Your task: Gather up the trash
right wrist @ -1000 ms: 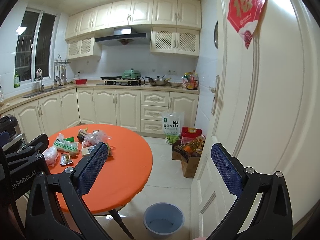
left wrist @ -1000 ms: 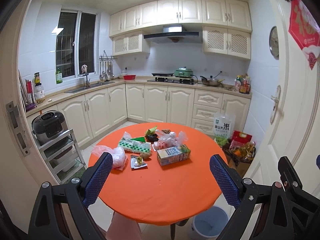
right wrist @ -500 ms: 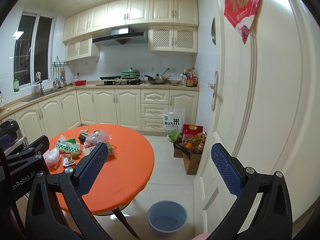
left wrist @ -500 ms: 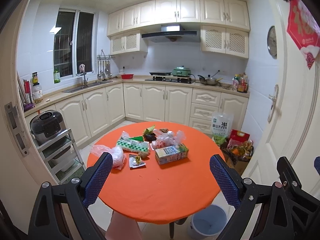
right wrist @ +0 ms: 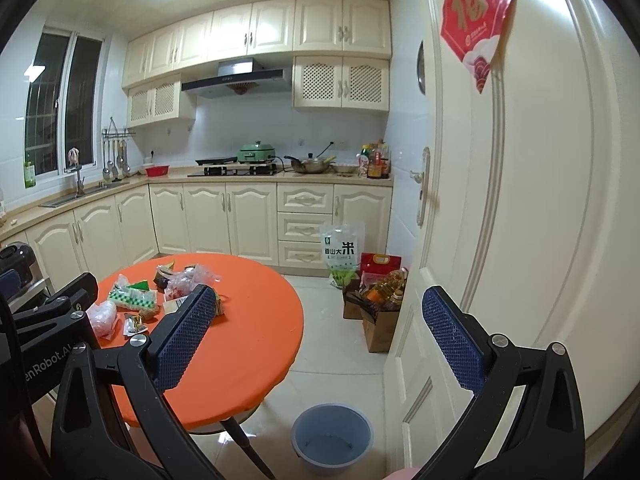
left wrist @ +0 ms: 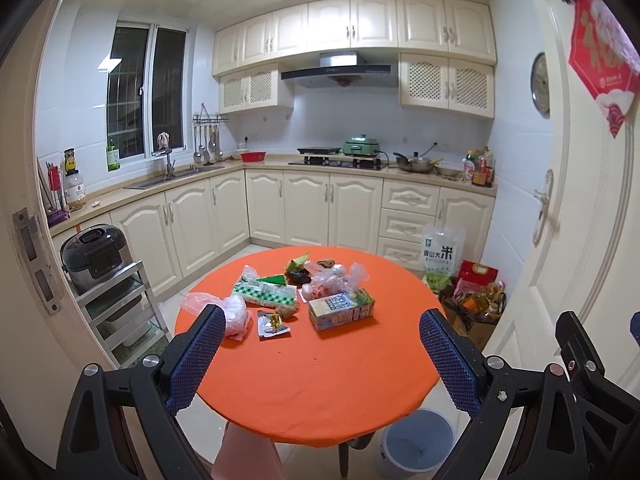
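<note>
Both my left claw [left wrist: 320,364] and right claw [right wrist: 320,342] hang spread and empty, ready to grab. Trash [left wrist: 298,300] clusters near the counter's [left wrist: 320,392] far edge; bucket [right wrist: 332,436] waits on the floor.

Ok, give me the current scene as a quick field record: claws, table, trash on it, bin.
left claw: open, empty, short of the trash
right claw: open, empty, facing the floor beside the table
table: round, orange cover
trash: drink carton, green checked packet, clear plastic bag, small wrapper, all on the table's far half
bin: blue-grey, on the floor by the table's near edge, looks empty
</note>
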`<state>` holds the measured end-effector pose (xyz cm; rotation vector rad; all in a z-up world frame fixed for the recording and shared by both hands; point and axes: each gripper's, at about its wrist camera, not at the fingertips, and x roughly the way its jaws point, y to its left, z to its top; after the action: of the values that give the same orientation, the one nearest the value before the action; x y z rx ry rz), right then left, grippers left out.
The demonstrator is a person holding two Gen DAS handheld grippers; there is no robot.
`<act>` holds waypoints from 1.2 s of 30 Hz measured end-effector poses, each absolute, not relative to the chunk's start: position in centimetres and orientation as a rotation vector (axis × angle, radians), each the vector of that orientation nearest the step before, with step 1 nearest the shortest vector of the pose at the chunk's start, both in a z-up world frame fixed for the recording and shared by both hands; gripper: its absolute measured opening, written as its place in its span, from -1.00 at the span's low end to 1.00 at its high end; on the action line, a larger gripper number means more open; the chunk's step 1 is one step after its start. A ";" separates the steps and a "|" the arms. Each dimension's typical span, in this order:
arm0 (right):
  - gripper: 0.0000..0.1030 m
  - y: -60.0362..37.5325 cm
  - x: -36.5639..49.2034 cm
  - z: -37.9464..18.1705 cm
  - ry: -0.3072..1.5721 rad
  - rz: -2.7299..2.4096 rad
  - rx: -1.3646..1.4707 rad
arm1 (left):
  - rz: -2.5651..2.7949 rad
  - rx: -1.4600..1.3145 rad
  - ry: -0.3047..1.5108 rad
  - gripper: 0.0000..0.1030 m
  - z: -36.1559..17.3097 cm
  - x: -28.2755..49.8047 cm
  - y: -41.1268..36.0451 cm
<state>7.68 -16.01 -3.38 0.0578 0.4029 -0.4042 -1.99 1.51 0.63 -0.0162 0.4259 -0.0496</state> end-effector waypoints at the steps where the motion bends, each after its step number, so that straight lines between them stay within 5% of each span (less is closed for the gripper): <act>1: 1.00 -16.0 7.5 -3.3 0.399 -0.404 0.060 | -0.050 -0.017 0.422 0.86 0.7 -2.1 1.5; 36: 1.00 -14.7 9.6 -3.7 0.444 -0.399 0.031 | -0.017 -0.013 0.478 0.85 0.0 -0.2 2.7</act>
<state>9.63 -14.70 -3.66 0.0308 0.4440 -0.3991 -0.16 2.70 0.04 -0.0128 0.4782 -0.0172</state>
